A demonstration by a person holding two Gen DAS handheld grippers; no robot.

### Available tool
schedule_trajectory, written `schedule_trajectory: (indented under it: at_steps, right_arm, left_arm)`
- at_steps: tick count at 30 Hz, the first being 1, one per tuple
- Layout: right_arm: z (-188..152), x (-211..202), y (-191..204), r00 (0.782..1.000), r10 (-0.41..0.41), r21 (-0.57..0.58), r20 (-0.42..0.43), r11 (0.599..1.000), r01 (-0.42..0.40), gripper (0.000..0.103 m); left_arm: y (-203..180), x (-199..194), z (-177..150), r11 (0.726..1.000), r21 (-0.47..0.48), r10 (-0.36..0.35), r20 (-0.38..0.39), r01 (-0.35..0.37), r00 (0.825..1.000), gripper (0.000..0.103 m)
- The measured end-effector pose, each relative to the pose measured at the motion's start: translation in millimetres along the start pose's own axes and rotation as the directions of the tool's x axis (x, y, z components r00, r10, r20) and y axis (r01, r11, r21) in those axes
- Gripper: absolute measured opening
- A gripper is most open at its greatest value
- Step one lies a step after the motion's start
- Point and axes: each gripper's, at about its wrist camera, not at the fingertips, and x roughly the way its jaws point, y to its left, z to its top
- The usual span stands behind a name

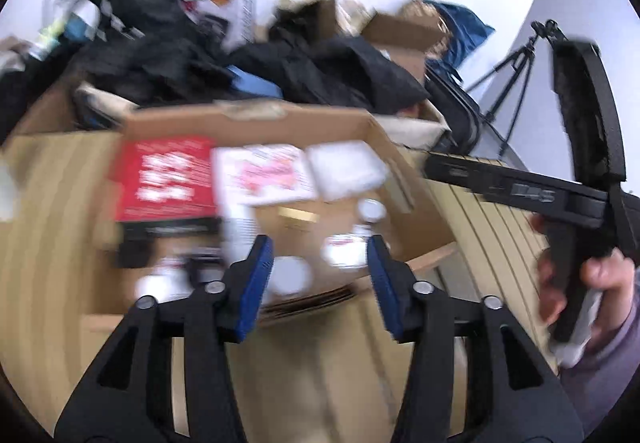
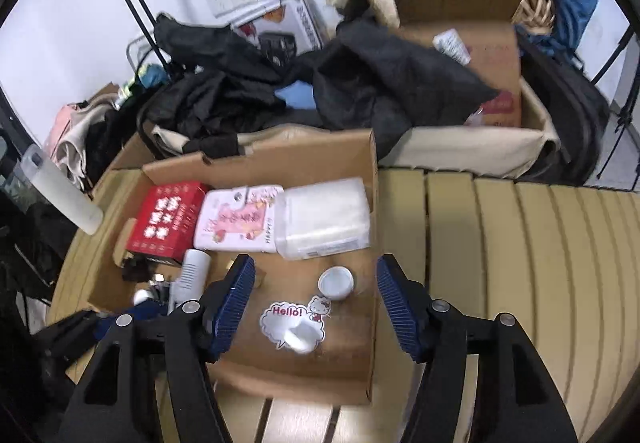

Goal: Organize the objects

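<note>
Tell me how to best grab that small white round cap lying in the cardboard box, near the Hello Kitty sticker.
Come straight down from above with the right gripper, its jaws already open wide, and close across the small white round cap on its outer rim. It sits low with its open side up, apart from the Hello Kitty sticker and the translucent plastic container, so either side of the rim looks free, probably.

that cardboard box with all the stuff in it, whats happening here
A person holds a two-finger gripper in each hand over an open cardboard box on a slatted table. The left gripper and right gripper are both open and hold nothing. Inside the box, a red box, a pink packet and a white container sit in a row, with a small white cap lying loose nearer.
</note>
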Motion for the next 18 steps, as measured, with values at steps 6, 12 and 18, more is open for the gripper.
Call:
schedule_trajectory:
  at_steps: [6, 12, 18]
  right_arm:
    - [-14, -83, 19, 0.998, -0.051, -0.117, -0.027, 0.992, 0.048, 0.067]
    - [-60, -172, 33, 0.996, -0.076, -0.172, -0.042, 0.983, 0.067, 0.069]
    - [-93, -216, 61, 0.996, -0.087, -0.189, -0.021, 0.979, 0.081, 0.070]
  left_arm:
    - [46, -109, 10, 0.974, 0.017, 0.226, 0.018, -0.226, 0.974, 0.069]
    - [50, -205, -16, 0.962, 0.009, 0.271, 0.061, -0.272, 0.961, 0.074]
    - [16, -256, -44, 0.944, 0.047, 0.321, 0.080, -0.326, 0.944, 0.074]
